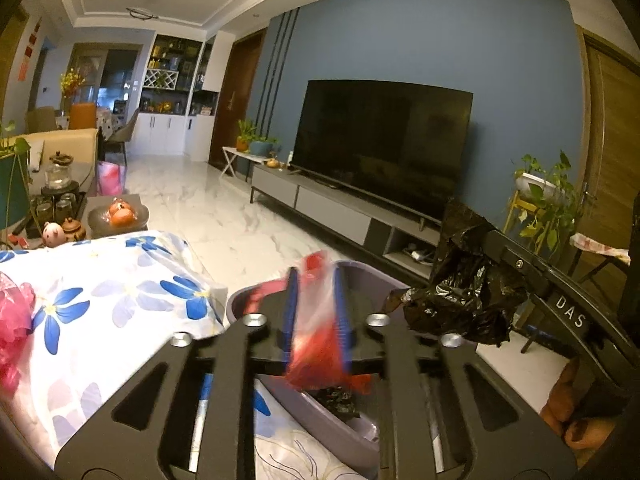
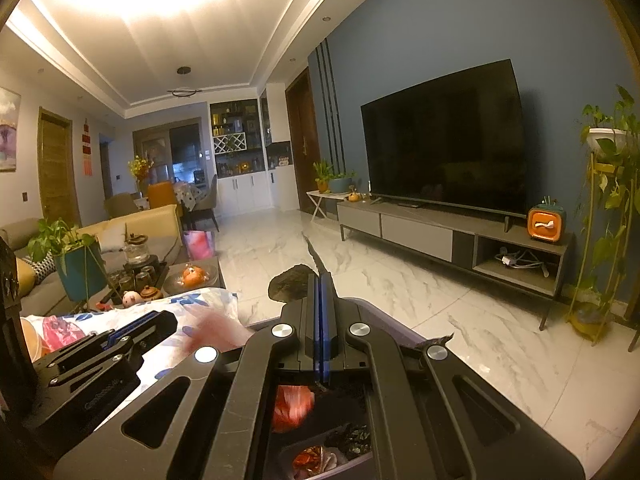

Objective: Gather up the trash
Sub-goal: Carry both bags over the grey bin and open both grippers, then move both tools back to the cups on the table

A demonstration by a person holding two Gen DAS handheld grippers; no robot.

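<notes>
Above the grey trash bin (image 1: pixel 352 432), the left hand-held gripper (image 1: pixel 316 312) has its blue pads (image 1: pixel 289 312) parted a little, and a blurred red-and-clear plastic wrapper (image 1: pixel 324 344) hangs between them; whether the pads touch it cannot be told. The wrapper's lower end reaches down toward the bin's mouth at 6 o'clock from the fingertips. In the right wrist view the same red wrapper (image 2: pixel 292 406) shows over the bin's dark inside, with more trash (image 2: pixel 316 456) lying lower in the bin (image 2: pixel 392 330).

The right hand-held gripper (image 2: pixel 322 292) has its jaws almost closed, pinching the thin edge of the black bin liner (image 2: pixel 290 286), which sticks out at 11 o'clock from the tips. In the left wrist view that crumpled black liner (image 1: pixel 460 280) sits at 3 o'clock from the left hand-held gripper, gathered at the right one's tip (image 1: pixel 486 236).

A desk covered with a blue-flowered cloth (image 1: pixel 120 300) lies at 9 o'clock from the bin, with a crumpled pink bag (image 1: pixel 14 320) at its far left edge. A large television (image 1: pixel 380 140) stands at 12 o'clock on a low cabinet (image 1: pixel 332 212).
</notes>
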